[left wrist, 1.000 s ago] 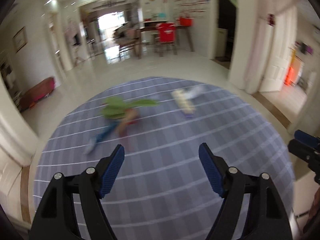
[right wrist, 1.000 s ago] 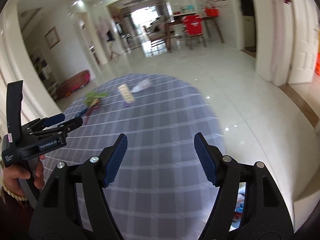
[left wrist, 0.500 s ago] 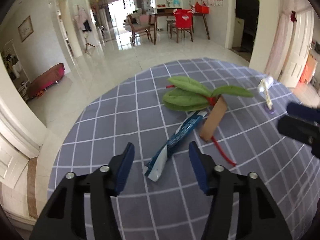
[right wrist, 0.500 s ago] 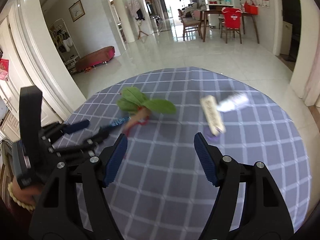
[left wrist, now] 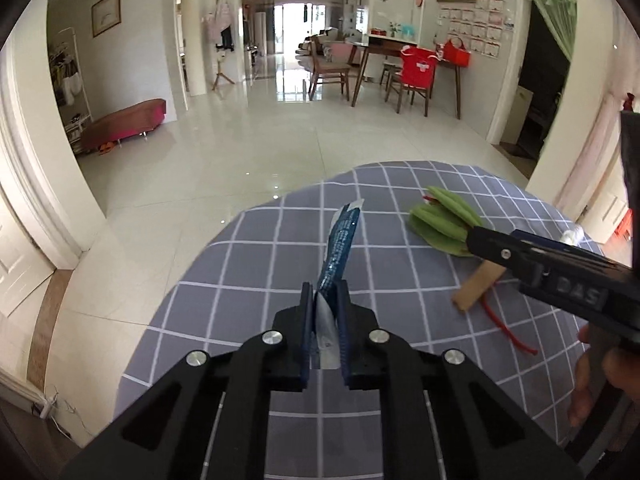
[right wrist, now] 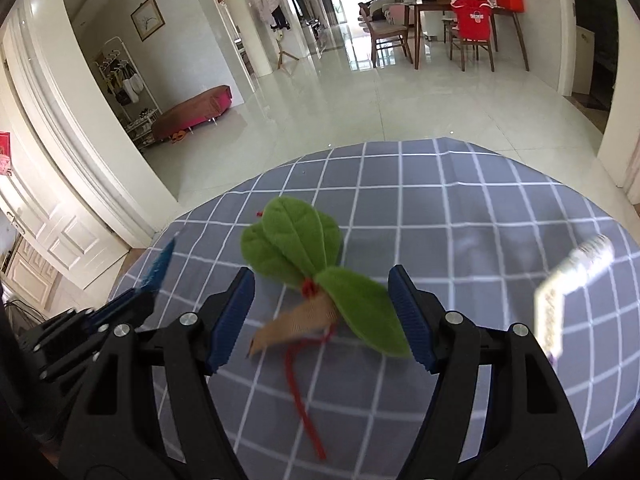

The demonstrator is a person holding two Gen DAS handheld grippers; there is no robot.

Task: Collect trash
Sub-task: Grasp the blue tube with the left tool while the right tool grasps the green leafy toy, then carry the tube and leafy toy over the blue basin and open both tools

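- Left wrist view: the left gripper [left wrist: 325,312] has its jaws closing on a blue wrapper [left wrist: 339,242], whose silver end sits pinched between the blue pads while the rest sticks up and forward over the grey checked tablecloth [left wrist: 256,256].
- To the right lies a decoration of green felt leaves [left wrist: 438,222] with a tan ribbon [left wrist: 476,286] and a red cord [left wrist: 506,330], partly hidden by the right gripper's black body.
- Right wrist view: the right gripper [right wrist: 322,316] hovers with its jaws wide apart and nothing between the pads; the leaves [right wrist: 296,240] and ribbon [right wrist: 298,324] lie on the cloth just beyond and below the gap.
- A blurred pale wrapper [right wrist: 568,292] lies on the cloth further right, well apart from the leaves.
- The blue wrapper's tip [right wrist: 160,266] shows at the left edge, above the other gripper.
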